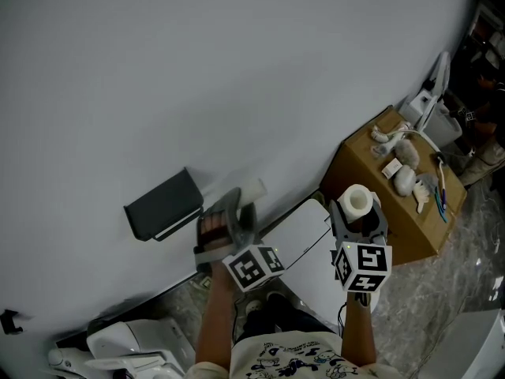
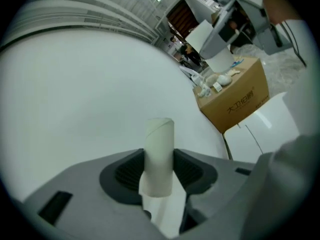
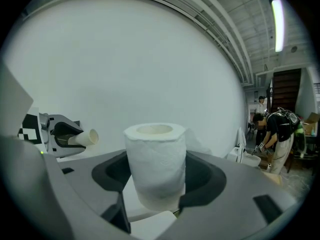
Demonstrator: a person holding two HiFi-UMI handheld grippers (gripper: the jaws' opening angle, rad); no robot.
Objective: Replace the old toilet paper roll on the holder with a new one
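Seen from above, a person's arms [image 1: 215,322] reach up from the bottom of the frame toward a plain white wall [image 1: 237,69]. The left gripper [image 1: 230,212], just below centre, is clamped on a bare cardboard tube [image 2: 159,156]. In the left gripper view the tube stands upright between the two dark pads [image 2: 127,173], which press its sides, and a scrap of white paper hangs beneath it. The right gripper [image 1: 359,218], lower right of centre, grips a full white toilet paper roll [image 3: 155,166] in the same way: upright, hollow core facing up, a pad against each side. The two grippers sit side by side, apart from each other. A dark grey holder [image 1: 163,205] is fixed to the wall at middle left, near the left gripper but not touching it. Toward the right edge stands a brown cardboard box [image 1: 410,227] with small pale objects on top, too small to identify.
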